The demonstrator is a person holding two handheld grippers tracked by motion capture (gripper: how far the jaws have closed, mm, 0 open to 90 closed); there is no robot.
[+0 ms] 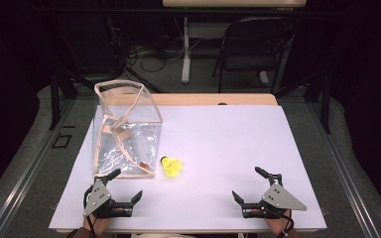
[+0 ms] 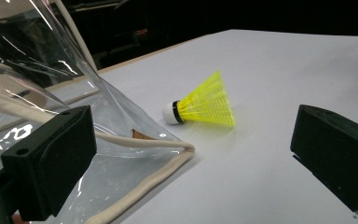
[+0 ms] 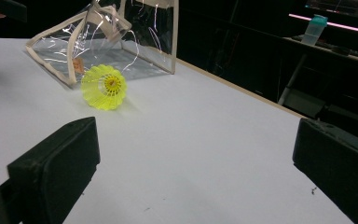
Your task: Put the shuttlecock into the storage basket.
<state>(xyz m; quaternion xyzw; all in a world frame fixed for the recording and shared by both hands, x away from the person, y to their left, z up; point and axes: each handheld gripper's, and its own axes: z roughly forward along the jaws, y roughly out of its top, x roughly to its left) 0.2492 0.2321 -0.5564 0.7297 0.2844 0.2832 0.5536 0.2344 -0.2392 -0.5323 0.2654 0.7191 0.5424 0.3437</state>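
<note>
Both grippers' fingers spread open, empty – yellow shuttlecock lying on its side on the table, just beside the clear bag; risk of rolling away or skirt crushing under a careless pinch.

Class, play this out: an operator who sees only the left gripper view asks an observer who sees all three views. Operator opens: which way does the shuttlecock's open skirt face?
Observer: The yellow shuttlecock lies on its side; the right gripper view looks straight into its open skirt.
Operator: Where is the right gripper?
Observer: In the high view the right gripper rests near the table's front right, jaws apart, holding nothing.
Operator: How does the clear bag stand?
Observer: The clear plastic bag stands with its mouth upward, just left of the shuttlecock.
Operator: And my gripper?
Observer: The left gripper sits open in front of the bag.
</note>
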